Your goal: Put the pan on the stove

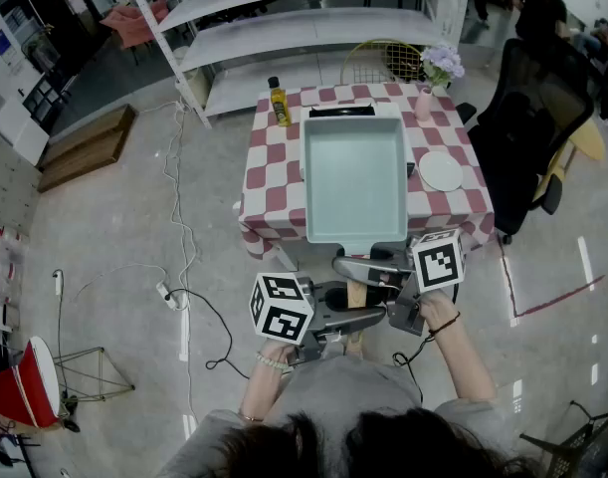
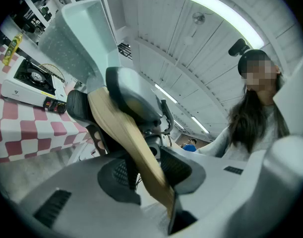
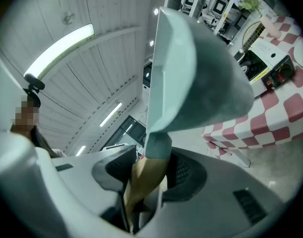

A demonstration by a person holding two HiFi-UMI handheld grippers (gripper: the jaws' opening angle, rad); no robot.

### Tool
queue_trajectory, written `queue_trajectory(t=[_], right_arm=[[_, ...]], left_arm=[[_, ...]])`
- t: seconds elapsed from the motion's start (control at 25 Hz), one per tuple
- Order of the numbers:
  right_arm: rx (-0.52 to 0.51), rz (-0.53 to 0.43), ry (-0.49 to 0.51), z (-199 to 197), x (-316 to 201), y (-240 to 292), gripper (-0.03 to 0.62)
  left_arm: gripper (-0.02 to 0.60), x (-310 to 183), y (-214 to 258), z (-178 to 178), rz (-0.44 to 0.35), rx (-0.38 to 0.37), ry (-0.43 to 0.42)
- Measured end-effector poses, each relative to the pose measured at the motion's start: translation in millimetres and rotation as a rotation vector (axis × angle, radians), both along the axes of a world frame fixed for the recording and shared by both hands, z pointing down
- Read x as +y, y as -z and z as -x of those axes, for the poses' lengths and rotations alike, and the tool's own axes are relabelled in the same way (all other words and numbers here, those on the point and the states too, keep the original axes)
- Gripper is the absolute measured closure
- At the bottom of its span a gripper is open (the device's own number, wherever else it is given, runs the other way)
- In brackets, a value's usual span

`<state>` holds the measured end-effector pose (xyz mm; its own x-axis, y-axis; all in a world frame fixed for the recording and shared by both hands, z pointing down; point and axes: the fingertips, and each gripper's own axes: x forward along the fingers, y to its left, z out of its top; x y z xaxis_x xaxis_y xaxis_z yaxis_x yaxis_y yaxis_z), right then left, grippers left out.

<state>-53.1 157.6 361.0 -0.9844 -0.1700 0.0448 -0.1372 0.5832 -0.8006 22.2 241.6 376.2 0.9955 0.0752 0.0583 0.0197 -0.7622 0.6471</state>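
Observation:
A pale green square pan point(image 1: 355, 177) with a wooden handle point(image 1: 357, 293) hangs over the red-and-white checked table point(image 1: 270, 177). My left gripper point(image 1: 345, 320) is shut on the near end of the handle point(image 2: 122, 133). My right gripper point(image 1: 371, 271) is shut on the handle point(image 3: 144, 181) closer to the pan point(image 3: 191, 68). The portable gas stove point(image 1: 340, 112) stands at the table's far end, mostly hidden beneath the pan in the head view. The left gripper point(image 2: 144, 175) view shows the stove point(image 2: 30, 81) on the cloth past the pan point(image 2: 77, 38). The right gripper point(image 3: 147, 170) view shows the stove point(image 3: 263, 63) too.
On the table are a yellow bottle point(image 1: 279, 103) at the far left, a pink vase with flowers point(image 1: 424, 103) and a white plate point(image 1: 441, 171) on the right. A black chair point(image 1: 527, 118) stands right of the table, white shelves point(image 1: 304, 28) behind it, cables point(image 1: 179, 267) on the floor.

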Motion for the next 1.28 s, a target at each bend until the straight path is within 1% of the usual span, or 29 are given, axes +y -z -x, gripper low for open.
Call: queue_trajectory(t=[0.32,0.8,0.96,1.28], right_arm=[[-0.001,-0.002,0.0,-4,-2,0,0.413],[0.008,-0.009,0.026,-15,-7,1,0.413],[-0.03,-0.004,0.048,-15,-9,6,0.411],[0.004,0.01,0.039,-19,-24,4,0.411]], left_arm=[[0.445,-2,0,-4,-0.003,0.0,0.005],[0.443,-10,2,-17,-0.008,0.008,0.041],[0.443,-16,0,-22,-0.017,0.01,0.053],[0.443,-29,5,-23,0.0,0.016,0.062]])
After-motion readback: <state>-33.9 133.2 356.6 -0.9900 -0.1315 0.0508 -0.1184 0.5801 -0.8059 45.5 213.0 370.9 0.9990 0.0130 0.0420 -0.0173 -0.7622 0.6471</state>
